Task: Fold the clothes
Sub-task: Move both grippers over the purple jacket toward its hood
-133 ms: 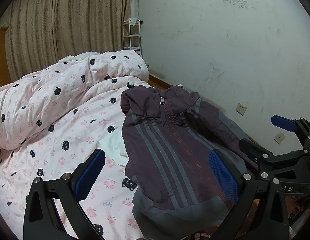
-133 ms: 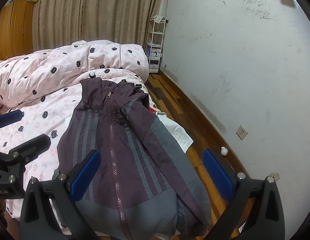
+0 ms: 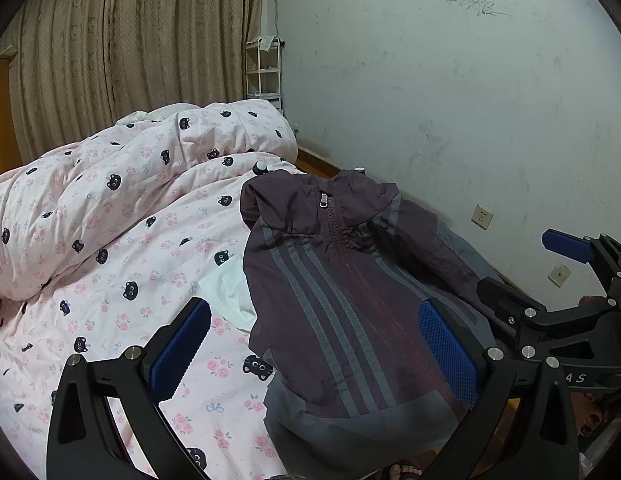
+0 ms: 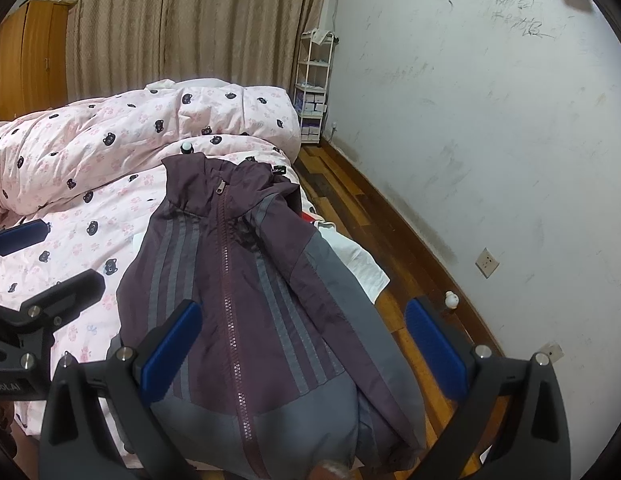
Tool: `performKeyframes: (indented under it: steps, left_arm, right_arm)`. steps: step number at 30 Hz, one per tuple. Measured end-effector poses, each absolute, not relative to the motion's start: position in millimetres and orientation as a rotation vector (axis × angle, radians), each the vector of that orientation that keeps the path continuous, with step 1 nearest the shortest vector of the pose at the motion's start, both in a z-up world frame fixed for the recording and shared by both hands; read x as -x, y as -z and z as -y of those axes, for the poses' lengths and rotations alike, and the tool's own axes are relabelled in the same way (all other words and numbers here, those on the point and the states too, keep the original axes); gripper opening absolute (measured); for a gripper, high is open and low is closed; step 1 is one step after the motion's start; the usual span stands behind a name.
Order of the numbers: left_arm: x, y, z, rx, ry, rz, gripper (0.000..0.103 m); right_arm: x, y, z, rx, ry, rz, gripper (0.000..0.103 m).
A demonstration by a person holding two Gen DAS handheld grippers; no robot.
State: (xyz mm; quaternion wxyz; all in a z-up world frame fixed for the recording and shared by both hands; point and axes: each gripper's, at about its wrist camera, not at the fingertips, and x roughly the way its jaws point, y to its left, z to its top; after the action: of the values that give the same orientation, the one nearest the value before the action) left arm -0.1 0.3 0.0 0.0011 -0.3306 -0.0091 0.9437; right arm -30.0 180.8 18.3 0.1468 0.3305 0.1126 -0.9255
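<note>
Zipped purple jacket [image 4: 246,300] lies flat on bed [image 3: 110,280], unfolded; left gripper [image 3: 314,348] and right gripper [image 4: 302,344] hover, fingers spread, empty.

Home bedroom: bed with pink cat-print quilt [image 3: 122,208] at frame left, full-length beige curtains [image 4: 190,24] upper left, orange wooden wardrobe [image 4: 30,56], white wire shelf rack [image 4: 314,84], probably holding small boxes.

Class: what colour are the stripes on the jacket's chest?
Grey, on the dark purple jacket; clearest in the right wrist view.
</note>
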Motion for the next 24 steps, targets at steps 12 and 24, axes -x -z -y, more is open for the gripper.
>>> performKeyframes:
  steps: [12,24]
  left_arm:
    - [0.3,-0.1,-0.9,1.039,-2.961,0.031,0.103]
    - [0.5,0.1,-0.9,1.041,-2.969,0.015,0.103]
  right_arm:
    - [26.5,-20.4,-179.9,-0.938,2.668,-0.347,0.103]
    - [28.4,-19.6,-179.2,-0.941,2.660,-0.351,0.103]
